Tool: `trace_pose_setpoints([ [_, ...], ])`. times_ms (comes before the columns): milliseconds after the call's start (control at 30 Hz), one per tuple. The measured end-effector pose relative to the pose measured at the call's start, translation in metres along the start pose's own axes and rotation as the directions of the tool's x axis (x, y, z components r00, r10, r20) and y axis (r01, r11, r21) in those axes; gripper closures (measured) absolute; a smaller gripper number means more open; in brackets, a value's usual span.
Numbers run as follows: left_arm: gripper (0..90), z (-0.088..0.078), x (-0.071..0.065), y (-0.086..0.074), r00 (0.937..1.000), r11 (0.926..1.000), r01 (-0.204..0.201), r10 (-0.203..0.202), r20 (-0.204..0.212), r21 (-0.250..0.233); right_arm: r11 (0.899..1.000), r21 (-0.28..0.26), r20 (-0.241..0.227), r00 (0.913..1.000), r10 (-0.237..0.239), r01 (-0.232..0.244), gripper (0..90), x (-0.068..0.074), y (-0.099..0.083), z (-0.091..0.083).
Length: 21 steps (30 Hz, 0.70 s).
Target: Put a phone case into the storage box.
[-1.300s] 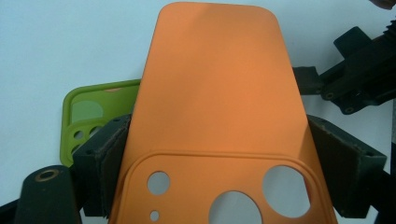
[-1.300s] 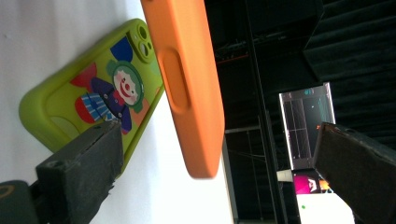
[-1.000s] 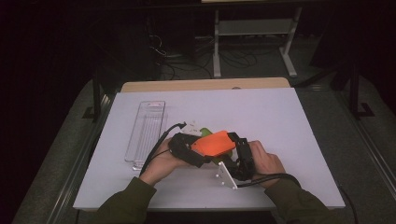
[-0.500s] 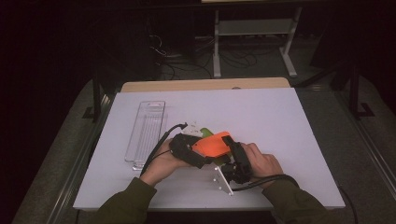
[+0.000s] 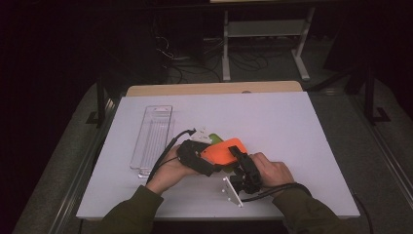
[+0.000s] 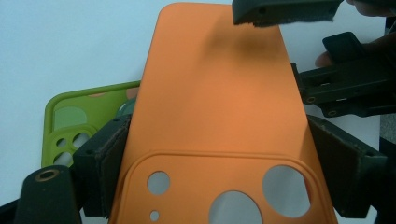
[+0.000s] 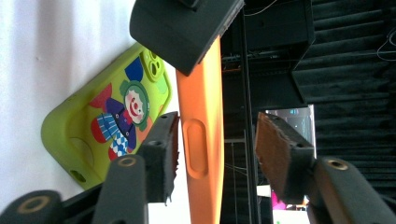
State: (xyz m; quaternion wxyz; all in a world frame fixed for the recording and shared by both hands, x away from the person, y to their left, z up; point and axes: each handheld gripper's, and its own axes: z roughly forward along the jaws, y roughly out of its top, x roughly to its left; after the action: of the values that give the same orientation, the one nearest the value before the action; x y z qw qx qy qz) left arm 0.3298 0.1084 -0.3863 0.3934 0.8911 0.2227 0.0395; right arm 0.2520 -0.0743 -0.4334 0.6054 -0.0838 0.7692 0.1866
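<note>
My left gripper (image 6: 219, 154) clamps the orange phone case (image 6: 219, 93) by its edges.
My right gripper (image 7: 217, 149), jaws just closing, straddles it without gripping; that view reveals a clown on the green case (image 7: 112, 121).

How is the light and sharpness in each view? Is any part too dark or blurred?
High view: the white table is evenly lit, the room behind nearly black. Left gripper view: the orange phone case is sharp, with a soft shadow near its top edge. Right gripper view: the near jaws look soft, the green case is clearer, the background is dark.
</note>
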Motion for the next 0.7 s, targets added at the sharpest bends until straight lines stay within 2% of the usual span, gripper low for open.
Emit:
trace_pose_setpoints([
  [267,15.3,-0.0001,0.0005,0.0000,1.0000,1.0000,0.002,-0.002,0.001,-0.002,1.000,-0.002,-0.016,0.9999,-0.005,0.005,62.2,0.0000,0.0006,-0.0010],
  [333,15.3,-0.0002,0.0008,0.0001,1.0000,1.0000,0.000,0.000,0.000,-0.003,1.000,-0.004,-0.017,0.9998,-0.006,0.006,63.2,0.0001,0.0007,-0.0011],
  [367,15.3,-0.0014,0.0021,0.0003,0.9999,0.9998,-0.016,0.016,0.001,0.011,1.000,-0.003,-0.021,0.9997,-0.010,0.010,65.3,0.0005,0.0010,-0.0012],
  [500,15.3,-0.0016,0.0020,0.0003,0.9999,0.9998,-0.014,0.014,0.001,0.010,1.000,-0.004,-0.020,0.9996,-0.018,0.018,67.4,0.0010,0.0014,-0.0012],
  [567,15.3,-0.0008,0.0009,0.0001,1.0000,0.9999,0.008,-0.008,0.003,-0.008,1.000,-0.004,-0.020,0.9996,-0.022,0.022,68.9,0.0011,0.0015,-0.0012],
  [700,15.3,-0.0014,0.0014,0.0002,0.9999,0.9999,0.012,-0.012,0.005,-0.011,1.000,-0.001,-0.023,0.9993,-0.028,0.028,71.8,0.0013,0.0020,-0.0018],
])
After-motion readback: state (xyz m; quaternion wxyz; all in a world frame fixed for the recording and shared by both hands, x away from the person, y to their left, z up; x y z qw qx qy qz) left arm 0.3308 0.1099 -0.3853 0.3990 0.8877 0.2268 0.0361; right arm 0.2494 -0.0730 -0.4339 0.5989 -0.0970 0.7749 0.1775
